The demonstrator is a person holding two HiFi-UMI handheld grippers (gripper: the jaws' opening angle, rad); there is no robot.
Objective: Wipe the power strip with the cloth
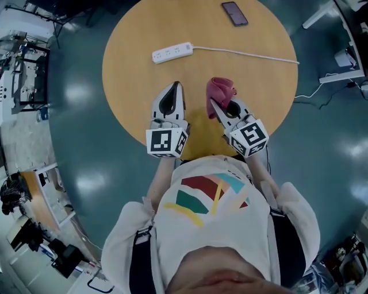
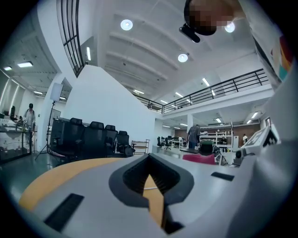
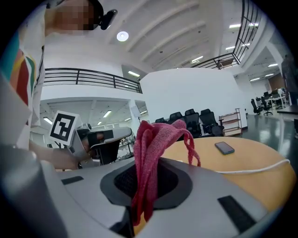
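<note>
A white power strip point(image 1: 171, 53) lies on the far left part of the round wooden table point(image 1: 132, 86), its white cable point(image 1: 247, 54) running off to the right. My right gripper point(image 1: 214, 103) is shut on a red cloth point(image 1: 220, 92), which bunches up above its tips, short of the strip. In the right gripper view the cloth point(image 3: 153, 153) stands pinched between the jaws of my right gripper point(image 3: 139, 209). My left gripper point(image 1: 177, 86) rests beside it over the table, shut and holding nothing. In the left gripper view the left gripper point(image 2: 151, 195) shows only table through its closed jaws.
A dark phone point(image 1: 234, 13) lies at the table's far edge, also in the right gripper view as the phone point(image 3: 225, 148). The cable point(image 3: 253, 168) crosses the tabletop to the right. Blue floor surrounds the table; office chairs and desks stand far off.
</note>
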